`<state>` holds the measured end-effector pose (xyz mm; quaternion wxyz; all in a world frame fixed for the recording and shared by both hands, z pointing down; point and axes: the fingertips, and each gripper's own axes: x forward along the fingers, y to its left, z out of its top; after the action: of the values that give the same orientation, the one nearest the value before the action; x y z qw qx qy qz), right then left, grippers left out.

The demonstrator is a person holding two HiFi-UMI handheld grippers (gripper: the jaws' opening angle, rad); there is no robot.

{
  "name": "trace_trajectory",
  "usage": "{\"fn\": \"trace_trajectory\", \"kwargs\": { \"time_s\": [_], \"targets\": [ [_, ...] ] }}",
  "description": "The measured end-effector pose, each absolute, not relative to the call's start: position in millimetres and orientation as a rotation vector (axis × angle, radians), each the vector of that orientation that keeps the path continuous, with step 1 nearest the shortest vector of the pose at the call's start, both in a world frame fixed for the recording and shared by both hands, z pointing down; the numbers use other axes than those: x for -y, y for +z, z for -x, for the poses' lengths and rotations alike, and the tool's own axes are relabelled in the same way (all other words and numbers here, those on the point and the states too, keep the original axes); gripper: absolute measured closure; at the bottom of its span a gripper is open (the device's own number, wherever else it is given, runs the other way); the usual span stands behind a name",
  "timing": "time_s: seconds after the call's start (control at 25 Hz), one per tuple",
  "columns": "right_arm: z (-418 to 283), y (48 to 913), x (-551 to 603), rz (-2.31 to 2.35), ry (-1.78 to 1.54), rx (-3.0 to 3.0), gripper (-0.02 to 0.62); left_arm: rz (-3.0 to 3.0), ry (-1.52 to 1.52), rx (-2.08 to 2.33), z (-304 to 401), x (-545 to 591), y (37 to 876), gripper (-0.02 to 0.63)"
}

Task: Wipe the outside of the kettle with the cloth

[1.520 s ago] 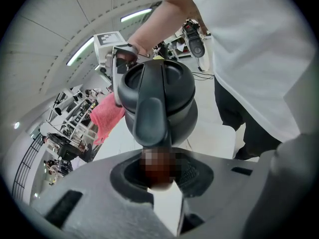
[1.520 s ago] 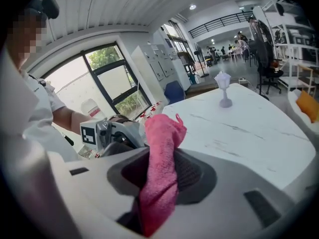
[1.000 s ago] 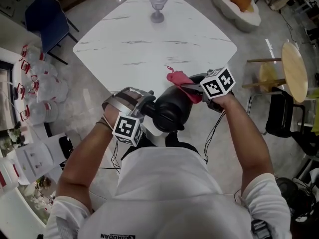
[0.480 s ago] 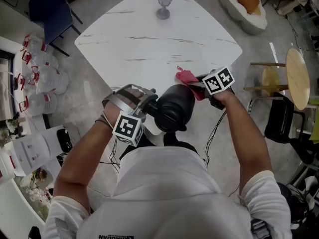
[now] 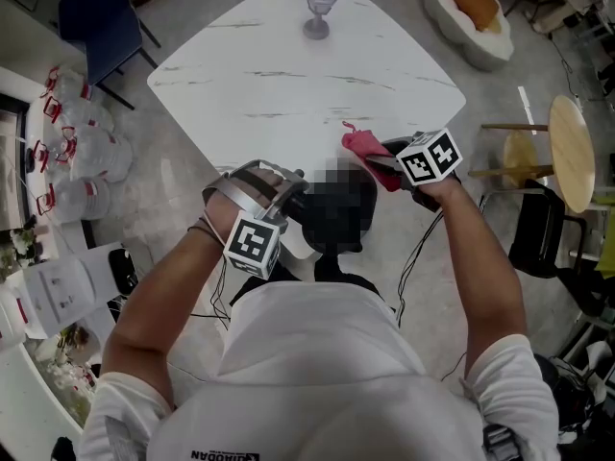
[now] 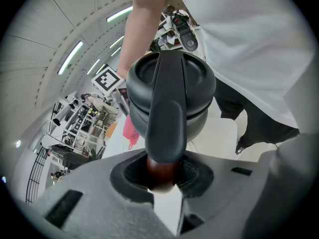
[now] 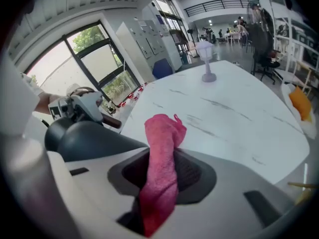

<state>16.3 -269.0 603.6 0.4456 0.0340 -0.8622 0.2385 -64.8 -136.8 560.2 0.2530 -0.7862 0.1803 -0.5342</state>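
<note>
Nearest the body, the kettle [image 6: 199, 111] is carried by its handle [image 6: 167, 118] alone, which is clamped between the fingers [image 6: 197, 176] of the left gripper [image 6: 162, 176]. Because the grip is taken on a narrow, smooth bar, the kettle could be swung or twisted about it if a firm sideways push were applied during a wipe. Whether the base is rested on the near corner of the bench [image 5: 317, 84] or is hung just off it cannot be settled from these views; if it is unsupported, a slip would send it past the edge to the floor. Just beyond, the cloth [image 7: 162, 133] is pinched in the closed fingers [image 7: 192, 176] of the right gripper [image 7: 159, 183], with only a short tuft left proud, so hard plastic rather than fabric might be dragged over the kettle's side. Little room is offered toward the body. Ample bare bench is open farther out, and the goblet [image 5: 317, 10] at the far corner is well apart.
</note>
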Motion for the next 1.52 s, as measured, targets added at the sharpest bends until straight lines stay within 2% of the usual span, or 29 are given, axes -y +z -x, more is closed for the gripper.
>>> {"fn": "trace_trajectory", "kwargs": {
  "time_s": [0.24,0.4,0.6,1.52],
  "targets": [
    [29.3,511.3,222.2,0.230,0.494,2.205,0.466,2.082,-1.477,-0.459,61.0,141.8,556.8,0.515],
    [52.2,489.5,177.3,0.476,0.408,2.105,0.466,2.089,-1.496,-0.444,59.4,144.3,557.8,0.515],
    [64.7,515.6,174.0,0.511,0.258,1.940,0.466,2.094,-1.521,-0.446,58.6,144.4,557.4,0.515],
    [60.3,658.6,227.2,0.516,0.307,1.529,0.468,2.051,-1.564,-0.415,47.3,155.5,547.4,0.512]
  ]
}}
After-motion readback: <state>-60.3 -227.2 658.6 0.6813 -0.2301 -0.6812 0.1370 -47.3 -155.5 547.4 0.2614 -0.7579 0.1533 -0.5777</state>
